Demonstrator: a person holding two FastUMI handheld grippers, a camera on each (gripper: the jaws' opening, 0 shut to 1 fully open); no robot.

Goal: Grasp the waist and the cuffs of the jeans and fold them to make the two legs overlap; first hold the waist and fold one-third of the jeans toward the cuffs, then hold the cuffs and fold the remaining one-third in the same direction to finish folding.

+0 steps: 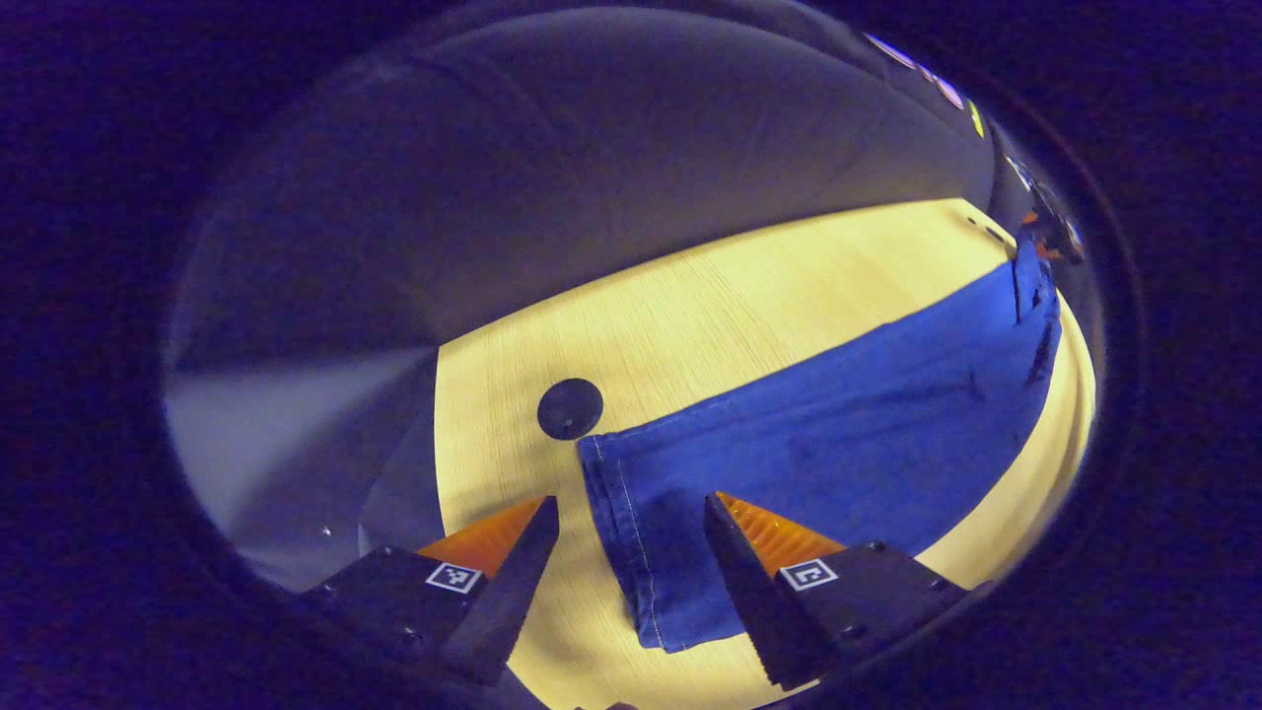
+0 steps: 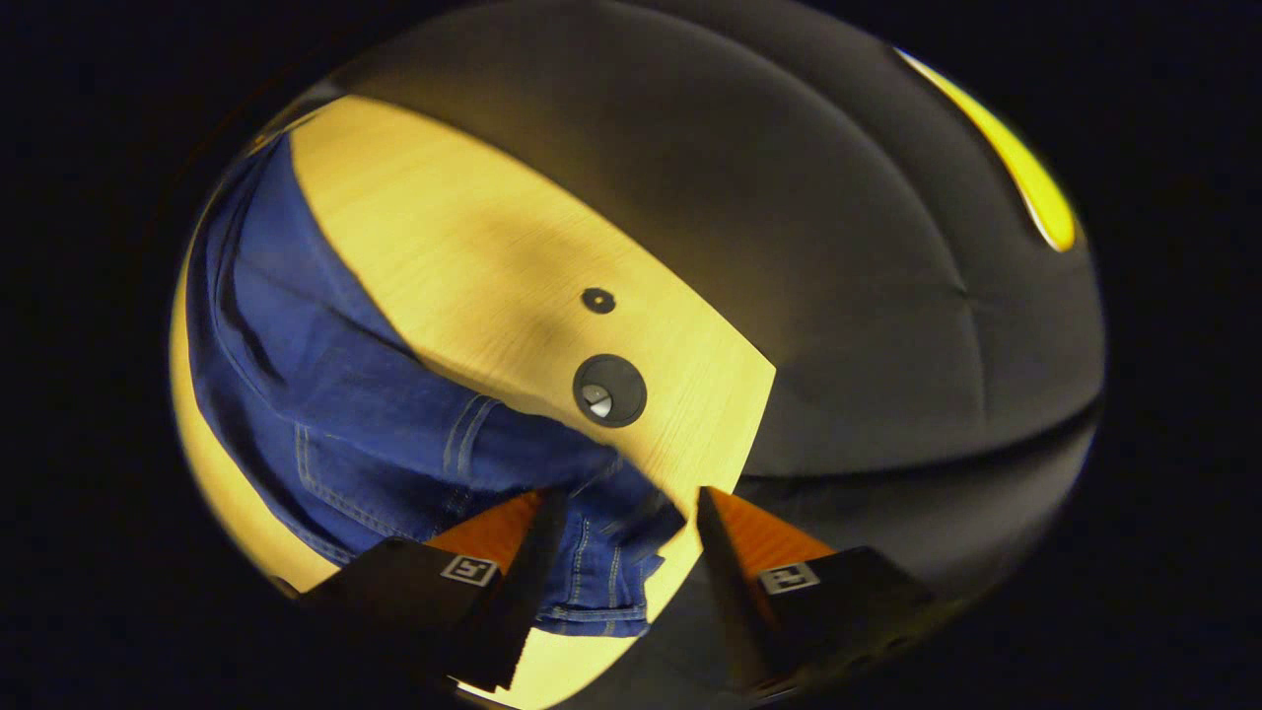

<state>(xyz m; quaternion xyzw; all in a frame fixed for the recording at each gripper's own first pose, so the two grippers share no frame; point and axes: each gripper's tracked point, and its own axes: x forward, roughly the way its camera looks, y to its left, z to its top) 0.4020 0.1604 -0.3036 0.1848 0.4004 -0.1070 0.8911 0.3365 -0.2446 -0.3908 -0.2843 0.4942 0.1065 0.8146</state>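
In the left gripper view, the left tongs (image 1: 631, 513) hang wide apart above the cuff end of the jeans (image 1: 838, 414), gripping nothing. The jeans are blue denim with pale stitching along the hem, lying flat as one long band across the pale wood-grain counter (image 1: 739, 296). A round dark cap (image 1: 570, 408) sits in the counter just beside the cuff. In the right gripper view, the right tongs (image 2: 623, 508) spread wide over the rumpled waist of the jeans (image 2: 345, 394) near the counter's corner, beside a round grommet (image 2: 609, 390).
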